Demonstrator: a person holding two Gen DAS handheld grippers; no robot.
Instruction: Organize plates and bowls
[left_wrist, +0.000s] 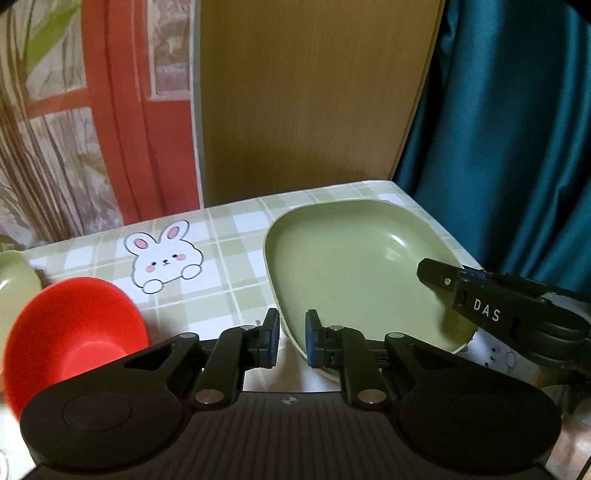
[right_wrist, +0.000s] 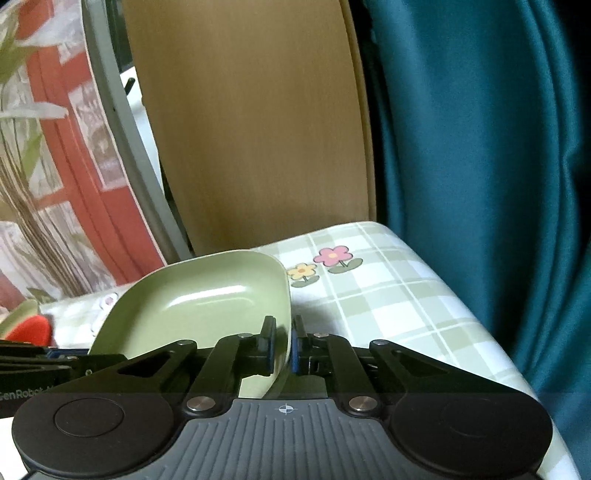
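Both tools, left tool (left_wrist: 291, 338) and right tool (right_wrist: 283, 345), clamp the green plate's (left_wrist: 354, 266) rim.

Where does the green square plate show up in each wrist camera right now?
Left wrist: green plate centre-right, its near rim between the left gripper pads.
Right wrist: lower centre-left, tilted, its rim clamped by the right gripper.
Shared landmark: the wooden board behind the checked tablecloth.

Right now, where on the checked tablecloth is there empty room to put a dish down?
Free: the patch around the bunny drawing, between the red bowl and the square green plate, and the corner beyond the flower drawings, by the teal curtain. Crowded: the near left, where the red bowl sits by a pale green dish.
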